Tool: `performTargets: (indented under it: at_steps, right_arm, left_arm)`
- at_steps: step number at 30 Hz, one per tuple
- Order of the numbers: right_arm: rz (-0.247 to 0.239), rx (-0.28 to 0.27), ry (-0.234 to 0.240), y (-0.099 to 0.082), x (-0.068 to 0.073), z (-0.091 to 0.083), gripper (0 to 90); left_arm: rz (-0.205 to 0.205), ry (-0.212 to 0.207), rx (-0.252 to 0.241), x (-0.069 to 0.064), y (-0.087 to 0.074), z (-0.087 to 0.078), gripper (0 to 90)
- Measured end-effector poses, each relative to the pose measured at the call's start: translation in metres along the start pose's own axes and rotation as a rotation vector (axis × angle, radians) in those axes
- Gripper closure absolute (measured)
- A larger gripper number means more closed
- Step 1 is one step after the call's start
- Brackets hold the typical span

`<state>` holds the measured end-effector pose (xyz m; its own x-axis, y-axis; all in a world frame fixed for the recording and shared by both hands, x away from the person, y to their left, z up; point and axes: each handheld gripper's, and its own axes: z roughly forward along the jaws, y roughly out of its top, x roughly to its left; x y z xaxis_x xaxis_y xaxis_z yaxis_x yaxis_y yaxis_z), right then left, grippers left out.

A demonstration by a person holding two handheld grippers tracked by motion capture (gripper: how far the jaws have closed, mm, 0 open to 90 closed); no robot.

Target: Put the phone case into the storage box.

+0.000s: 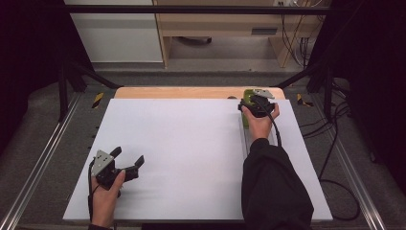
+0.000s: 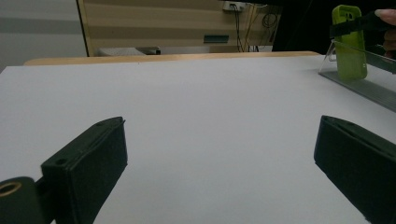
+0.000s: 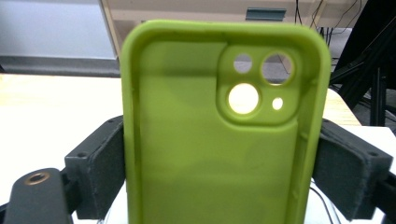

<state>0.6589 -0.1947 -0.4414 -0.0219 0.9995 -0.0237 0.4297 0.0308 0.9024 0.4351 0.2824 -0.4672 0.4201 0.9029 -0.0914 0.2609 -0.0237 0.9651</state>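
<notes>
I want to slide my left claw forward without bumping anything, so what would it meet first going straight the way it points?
The way looks free: the open left claw points across the bare white table. The green phone case on its clear stand sits well off to the side, though depth is hard to judge.

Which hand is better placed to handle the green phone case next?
Right: the right gripper already has its jaws on both sides of the green silicone phone case. The left gripper sits open, far across the white table.

Phone case (image 2: 349, 44) upright on stand (image 2: 359, 84), table's (image 1: 191, 158) far right.
</notes>
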Motion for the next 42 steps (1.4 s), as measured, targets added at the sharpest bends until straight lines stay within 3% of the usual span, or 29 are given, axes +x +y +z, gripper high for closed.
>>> performTargets:
  at_steps: [10, 22, 25, 35, 42]
  right_arm:
    - [-0.024, -0.016, 0.007, 0.002, 0.004, -0.003, 4.1]
    - [-0.041, -0.022, -0.022, 0.008, 0.001, -0.018, 4.2]
    - [-0.021, -0.024, -0.026, 0.009, -0.002, -0.025, 4.1]
    - [-0.085, 0.007, -0.024, 0.007, 0.0, -0.043, 4.0]
    - [-0.033, 0.015, 0.026, 0.005, 0.004, -0.055, 4.5]
  left_arm:
    - [-0.003, 0.004, -0.001, 0.001, 0.0, -0.001, 2.1]
    - [0.003, 0.009, 0.0, -0.001, 0.0, -0.001, 2.1]
    - [0.007, 0.005, 0.003, -0.003, 0.0, 0.0, 2.1]
    - [0.025, 0.002, 0.004, -0.008, 0.001, -0.002, 2.1]
    - [0.063, 0.014, 0.014, -0.012, 0.001, -0.004, 2.1]
